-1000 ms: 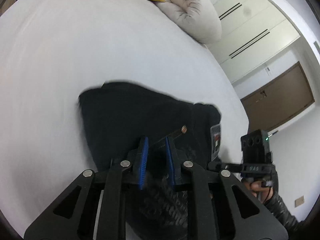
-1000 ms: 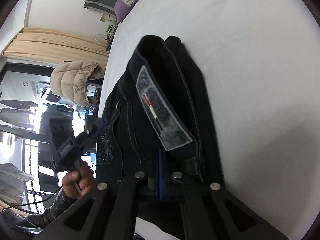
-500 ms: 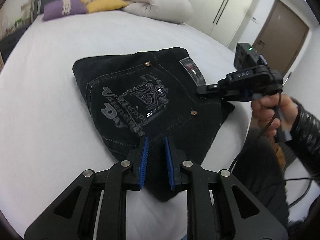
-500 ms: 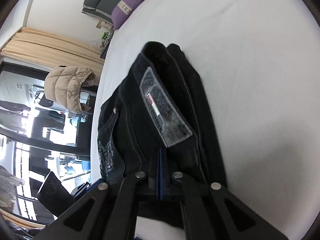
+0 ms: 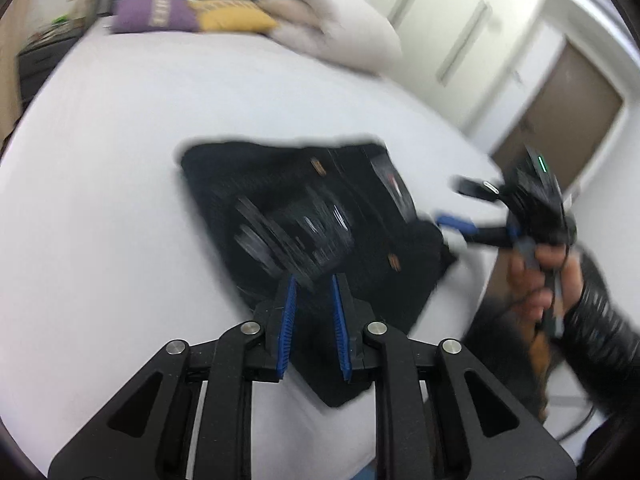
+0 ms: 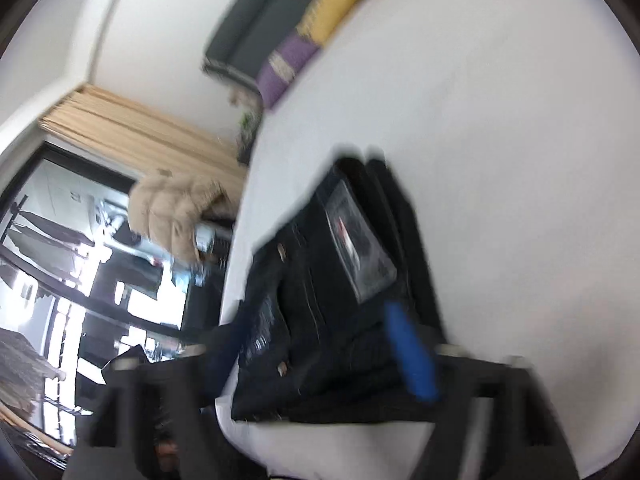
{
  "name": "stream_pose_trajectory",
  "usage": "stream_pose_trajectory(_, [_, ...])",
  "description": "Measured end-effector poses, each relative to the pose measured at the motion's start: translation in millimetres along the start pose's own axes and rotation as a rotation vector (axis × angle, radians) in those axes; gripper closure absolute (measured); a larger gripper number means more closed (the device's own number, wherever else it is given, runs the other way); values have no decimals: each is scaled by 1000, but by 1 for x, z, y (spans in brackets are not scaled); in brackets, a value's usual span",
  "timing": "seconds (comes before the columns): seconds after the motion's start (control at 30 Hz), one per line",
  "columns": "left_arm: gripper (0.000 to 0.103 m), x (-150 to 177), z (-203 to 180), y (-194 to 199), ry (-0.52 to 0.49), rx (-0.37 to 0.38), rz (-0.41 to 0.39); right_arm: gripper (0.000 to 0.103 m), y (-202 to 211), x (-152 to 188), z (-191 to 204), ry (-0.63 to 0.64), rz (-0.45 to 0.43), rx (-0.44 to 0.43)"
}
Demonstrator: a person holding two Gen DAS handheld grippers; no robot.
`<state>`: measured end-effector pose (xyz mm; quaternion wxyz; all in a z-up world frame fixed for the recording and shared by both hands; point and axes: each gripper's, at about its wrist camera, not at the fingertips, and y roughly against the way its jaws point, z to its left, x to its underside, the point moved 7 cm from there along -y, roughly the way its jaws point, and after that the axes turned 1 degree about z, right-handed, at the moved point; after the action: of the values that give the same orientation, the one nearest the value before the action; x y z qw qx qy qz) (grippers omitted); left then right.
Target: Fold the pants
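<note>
Pants: your black pants (image 5: 320, 220) lie as a compact folded bundle on the bed (image 5: 120, 200), near its edge closest to you.
Left gripper (image 5: 313, 330): jaws apart, holding nothing, above the bundle's near corner.
Right gripper (image 6: 320, 354): jaws wide apart, empty, over the waistband end.
Progress: folding looks finished; at most you have a tidy-up left.

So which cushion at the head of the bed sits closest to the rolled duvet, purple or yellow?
The yellow cushion: it lies against the cream duvet, while the purple cushion is on its far side, toward the bed's edge.
</note>
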<state>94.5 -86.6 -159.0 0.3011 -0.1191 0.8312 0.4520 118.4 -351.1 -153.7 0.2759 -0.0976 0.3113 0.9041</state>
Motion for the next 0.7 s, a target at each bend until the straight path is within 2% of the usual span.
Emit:
stream_pose_trajectory(0.03, [58,-4,10,1,42,-5,-5,19,4,-7,-1,10,-14,12])
stream_pose_trajectory(0.07, [27,-8,22,-2,91,-15,2,19,5,-14,-5,7,-12,25])
stream_pose_trajectory(0.1, [23,-10,36,-5,143,-40,4,19,1,-21,-13,-12,9,55])
stream_pose_trajectory(0.13, [23,-11,44,-8,173,-54,13,22,-3,-26,-20,-27,30,84])
stream_pose_trajectory(0.27, [22,-16,53,-32,278,22,110,30,-32,-35,-43,-54,152,130])
stream_pose_trajectory(0.37, [22,-17,52,-49,287,20,174,34,-53,-40,-49,-50,220,139])
stream_pose_trajectory(0.53, [23,-17,41,-76,212,-55,267,37,-75,-40,-40,4,309,171])
stream_pose_trajectory(0.6, [32,-17,34,-84,177,-74,292,39,-81,-38,-36,27,334,187])
stream_pose_trajectory(0.7, [38,-19,30,-86,148,-101,307,48,-87,-35,-36,33,354,209])
